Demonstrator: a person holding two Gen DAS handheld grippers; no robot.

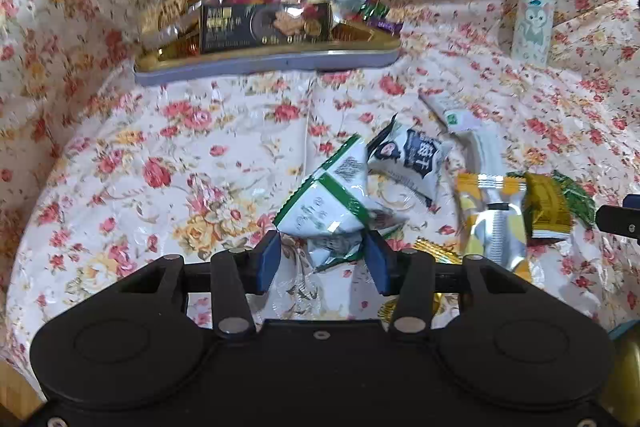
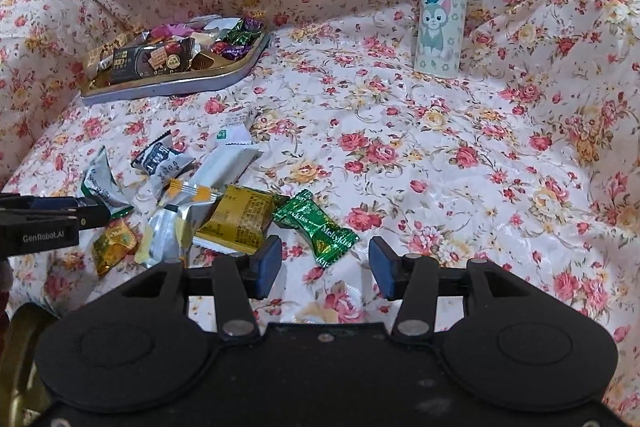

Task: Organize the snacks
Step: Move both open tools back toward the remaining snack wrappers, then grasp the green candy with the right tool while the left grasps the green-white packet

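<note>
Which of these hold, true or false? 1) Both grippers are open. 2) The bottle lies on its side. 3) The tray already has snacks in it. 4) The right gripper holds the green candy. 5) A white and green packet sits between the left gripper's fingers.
1) Left gripper and right gripper are both open: true.
2) False. The bottle stands upright on the flowered cloth.
3) The tray already has snacks in it: true.
4) False. The green candy lies on the cloth ahead of the open fingers, not gripped.
5) The white and green packet sits between the left gripper's fingers, not yet clamped: true.
</note>
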